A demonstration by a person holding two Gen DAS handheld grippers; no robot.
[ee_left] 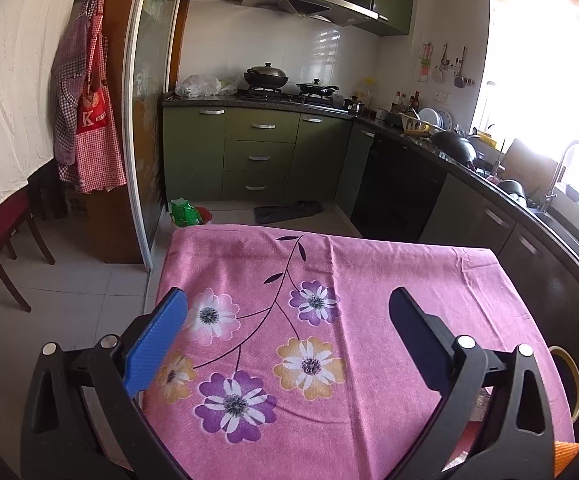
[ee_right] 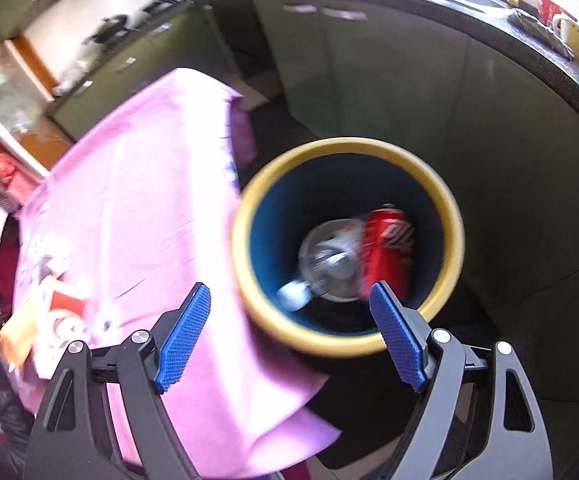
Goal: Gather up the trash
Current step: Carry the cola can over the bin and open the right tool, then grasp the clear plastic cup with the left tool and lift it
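A blue trash bin with a yellow rim (ee_right: 447,204) stands on the floor beside the table with the pink flowered cloth (ee_right: 137,184). Inside it lie a red soda can (ee_right: 389,240) and a clear plastic bottle (ee_right: 325,264). My right gripper (ee_right: 289,328) is open and empty above the bin's near rim. The right wrist view is blurred. My left gripper (ee_left: 289,332) is open and empty over the pink cloth (ee_left: 329,280). The bin's rim (ee_left: 571,376) shows at the right edge of the left wrist view. Blurred red, white and orange packaging (ee_right: 53,320) lies on the cloth's near left part.
Green kitchen cabinets (ee_left: 257,152) and a dark counter (ee_left: 509,196) with pots and a sink run behind and to the right of the table. A red chair (ee_left: 1,232) stands at the left. A green bag (ee_left: 183,212) sits on the floor beyond the table.
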